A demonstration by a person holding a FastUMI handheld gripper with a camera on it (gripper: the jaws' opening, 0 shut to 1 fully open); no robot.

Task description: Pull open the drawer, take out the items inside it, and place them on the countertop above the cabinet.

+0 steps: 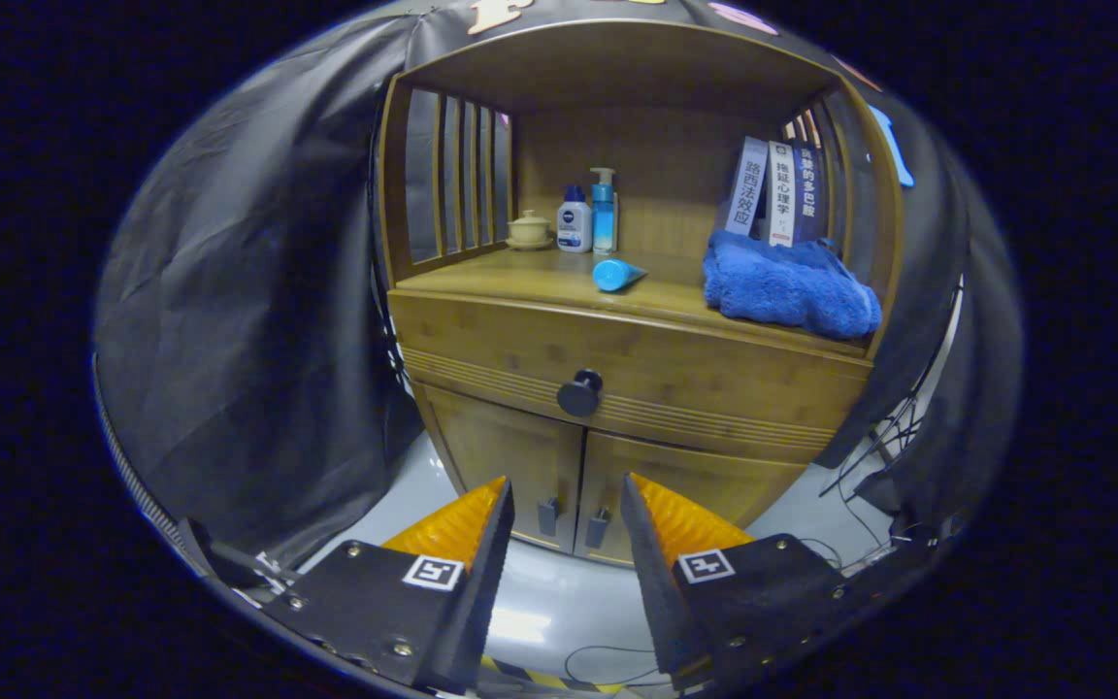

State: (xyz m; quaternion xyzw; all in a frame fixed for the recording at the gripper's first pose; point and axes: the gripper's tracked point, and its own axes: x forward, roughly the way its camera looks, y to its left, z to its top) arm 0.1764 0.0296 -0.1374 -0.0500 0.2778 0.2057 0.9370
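Two jaws spread, empty — drawer [617,374] closed, well beyond gripper [567,500].

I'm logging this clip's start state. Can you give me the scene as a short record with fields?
drawer: wooden drawer front shut, round dark knob at its middle
hand-held gripper: hand-held gripper open, holding nothing, short of the knob
countertop: wooden countertop holds a blue tube lying down, a folded blue towel, two bottles at the back
lower doors: two wooden doors shut
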